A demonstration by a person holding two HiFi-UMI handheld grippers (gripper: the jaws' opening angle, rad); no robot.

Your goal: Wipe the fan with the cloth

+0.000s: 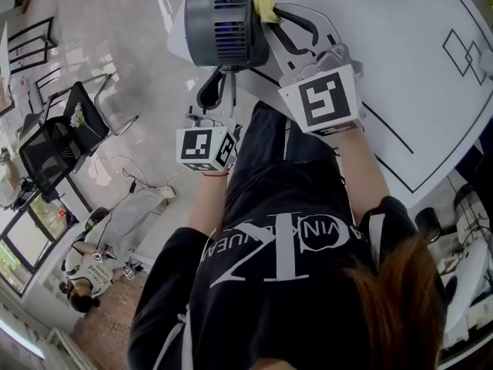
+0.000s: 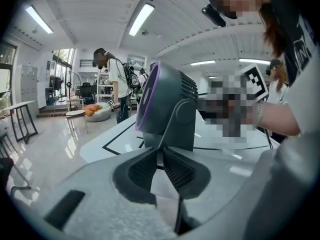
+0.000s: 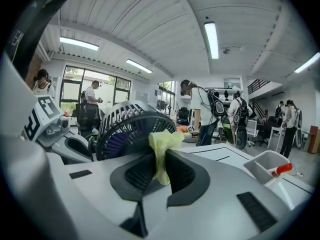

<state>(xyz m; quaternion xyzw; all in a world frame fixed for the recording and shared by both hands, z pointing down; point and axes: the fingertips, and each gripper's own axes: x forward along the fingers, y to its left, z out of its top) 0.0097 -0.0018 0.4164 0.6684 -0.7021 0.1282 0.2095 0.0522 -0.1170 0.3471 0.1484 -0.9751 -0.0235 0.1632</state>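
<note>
Head view: dark grey fan at the top middle of the frame, near a corner of the white desk. Left tool just below it, clenched on the fan's thin stand. Right tool at the fan's right side, grasping a yellow cloth right against the fan's rim.

Left gripper view: both jaws closed tight on the narrow edge of the stand at the lower middle. Fan housing upright above them, with a purple ring around its front. Black lines on the desk beyond.

Right gripper view: jaws clamped on the cloth at the centre, its crumpled top sticking up above them. Fan grille just behind, left of centre. White bin at the lower right. People standing in the background
</note>
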